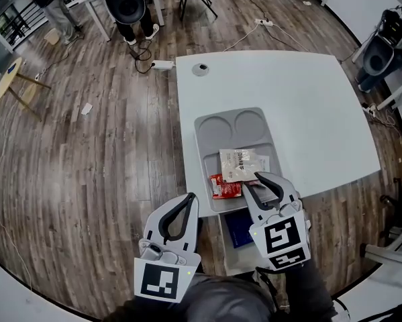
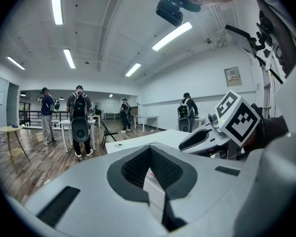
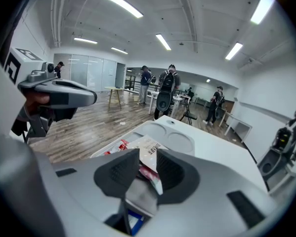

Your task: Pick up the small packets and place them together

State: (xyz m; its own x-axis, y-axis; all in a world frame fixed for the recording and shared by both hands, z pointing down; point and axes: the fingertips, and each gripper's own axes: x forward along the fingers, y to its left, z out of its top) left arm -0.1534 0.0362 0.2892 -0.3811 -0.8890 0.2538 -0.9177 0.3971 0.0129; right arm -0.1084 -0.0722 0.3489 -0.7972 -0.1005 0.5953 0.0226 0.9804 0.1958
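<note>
1. Left gripper (image 1: 190,197) – one, at about 8 o'clock from the tray, off the table and over the wood floor (image 1: 107,166). Its two jaws meet at the tips and hold nothing.
2. Tray (image 1: 202,153) – one, grey, on the white table (image 1: 308,106), with its near end at the table's near edge. It has two round wells (image 1: 215,121) side by side at its 12 o'clock end and a larger compartment toward 6 o'clock.
3. Red packet (image 1: 225,188) – one seen plainly, lying flat at the tray's 6 o'clock end, at about 7 o'clock from the white packet and touching it.
4. White packet (image 1: 239,164) – one with dark print, lying in the tray's near half. A paler piece shows at its 3 o'clock edge; whether that is a second packet cannot be told.
5. Right gripper (image 1: 251,181) – one, at the tray's 5 o'clock corner. Its two jaws stand a little apart, with the white packet's near corner and a strip of red in the gap, and the pads are not pressed on either.
6. Blue item (image 1: 239,231) – one, at 6 o'clock from the tray, below the table's edge.
</note>
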